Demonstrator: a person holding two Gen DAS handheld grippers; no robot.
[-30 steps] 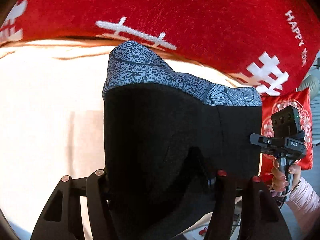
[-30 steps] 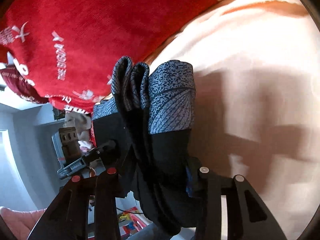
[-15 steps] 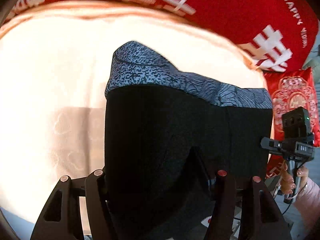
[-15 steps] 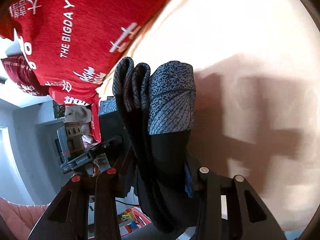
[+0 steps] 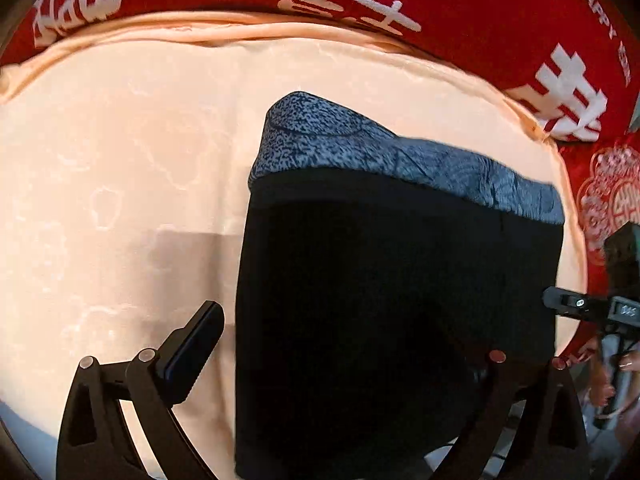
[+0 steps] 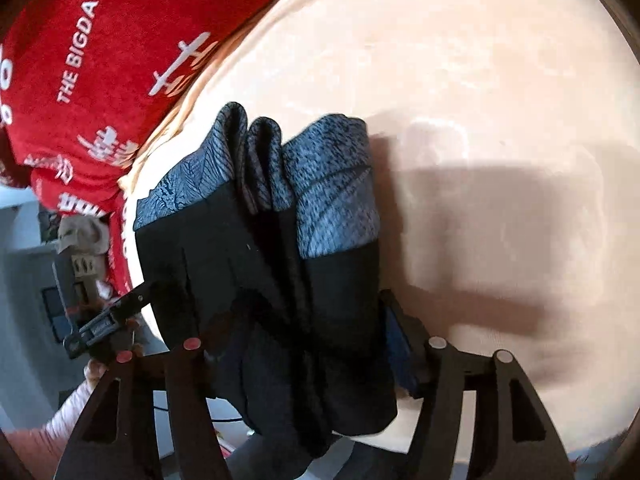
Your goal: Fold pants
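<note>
The folded pants (image 5: 396,292) are black with a blue-grey patterned waistband and lie on the peach bedspread (image 5: 120,160). In the left wrist view my left gripper (image 5: 340,360) is open: its left finger (image 5: 192,344) stands clear of the cloth, and the right finger is behind the pants' right part. In the right wrist view the pants (image 6: 280,280) show as a stack of several folded layers. My right gripper (image 6: 304,344) is shut on that stack near its lower end. The right gripper also shows at the right edge of the left wrist view (image 5: 580,306).
A red blanket with white lettering (image 5: 440,8) lies along the far edge of the bedspread, also in the right wrist view (image 6: 100,60). A red patterned cushion (image 5: 608,200) is at the right. The floor and clutter lie beyond the bed's left edge (image 6: 48,280).
The pants came down onto the bedspread. My left gripper has opened and let go of the cloth. My right gripper still holds the stack.
</note>
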